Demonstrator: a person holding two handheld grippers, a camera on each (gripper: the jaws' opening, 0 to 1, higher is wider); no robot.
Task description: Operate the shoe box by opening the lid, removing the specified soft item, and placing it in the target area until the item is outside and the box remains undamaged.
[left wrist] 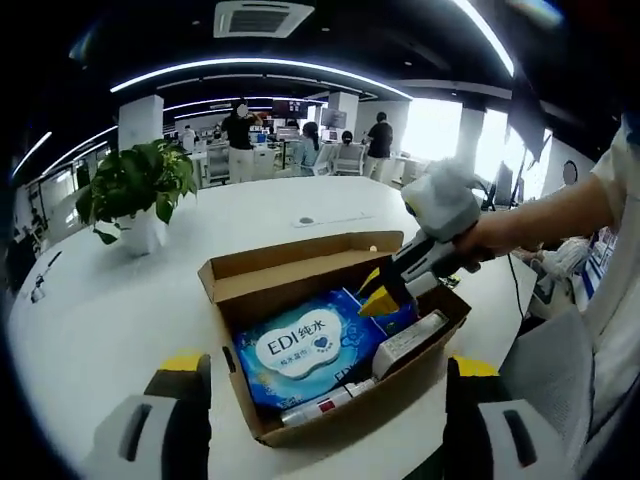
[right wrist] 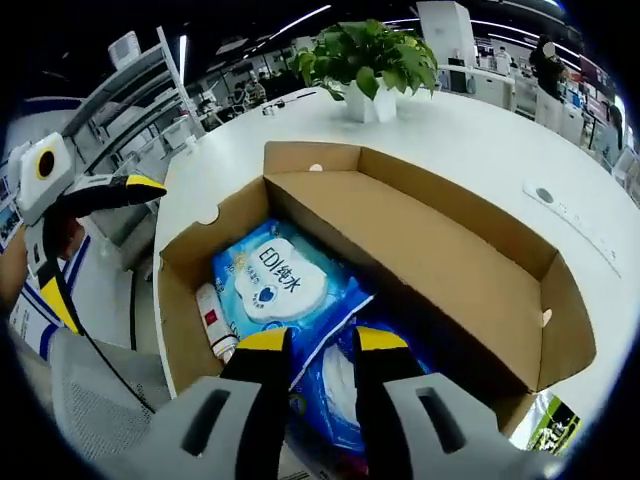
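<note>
The left gripper [left wrist: 325, 400] hangs short of the box [left wrist: 300, 425], jaws wide apart and empty. The right gripper [right wrist: 322, 345] is nearer, reaching into the open box with jaws nearly closed, tips over the wipes [right wrist: 275, 280]; whether they pinch it I cannot tell. The pack lies flat inside, just ahead of those jaws, its long axis running away from them, with the plant [right wrist: 365, 50] far across the desk [right wrist: 480, 130].

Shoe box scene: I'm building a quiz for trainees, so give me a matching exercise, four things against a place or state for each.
Things:
1. shoe box
2. blue wipes pack
3. potted plant
4. right gripper

Places or states:
A. stands on the white table, apart from the box
B. lid folded back, open
C. reaches into the box, over a blue pack
D. lies flat inside the box

Pairs: 1-B, 2-D, 3-A, 4-C
</note>
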